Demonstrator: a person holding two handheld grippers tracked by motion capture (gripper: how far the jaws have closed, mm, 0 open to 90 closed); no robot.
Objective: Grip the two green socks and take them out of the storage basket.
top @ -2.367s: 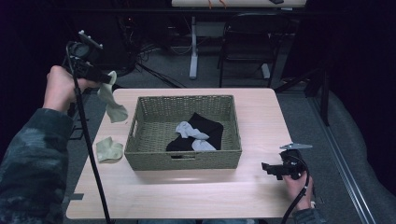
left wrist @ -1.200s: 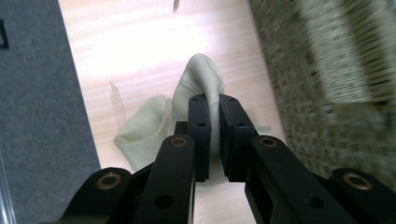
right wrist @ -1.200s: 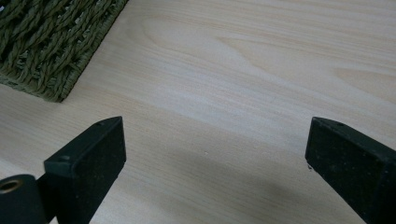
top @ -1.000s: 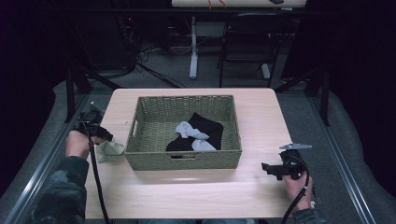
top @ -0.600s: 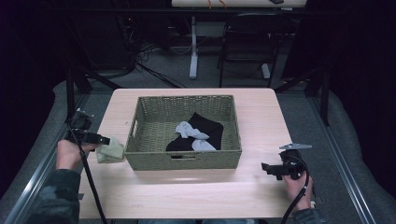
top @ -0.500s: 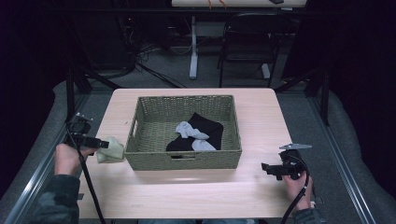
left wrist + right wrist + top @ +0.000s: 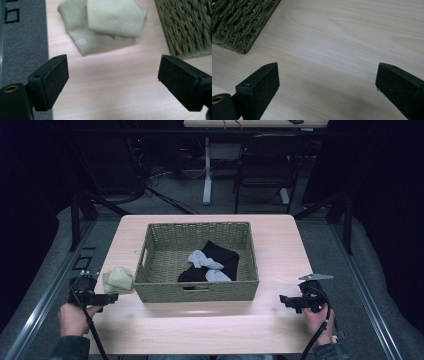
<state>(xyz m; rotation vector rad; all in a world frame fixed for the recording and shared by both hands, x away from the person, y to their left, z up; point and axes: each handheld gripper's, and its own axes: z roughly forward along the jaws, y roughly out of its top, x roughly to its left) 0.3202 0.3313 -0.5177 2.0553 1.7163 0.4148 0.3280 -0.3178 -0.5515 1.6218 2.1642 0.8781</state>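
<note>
Sitting folded on the table point(image 7: 200, 330) at the basket's point(image 7: 197, 292) 9 o'clock, the green socks point(image 7: 118, 279) lie free of the left gripper point(image 7: 111, 297), its jaws just opened wide, while the right gripper point(image 7: 285, 300) gapes empty too.

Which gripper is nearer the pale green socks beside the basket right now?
Left. The left gripper sits just short of the pale green socks, jaws open and apart from them. The right gripper rests past the basket, at the table's far side.
</note>
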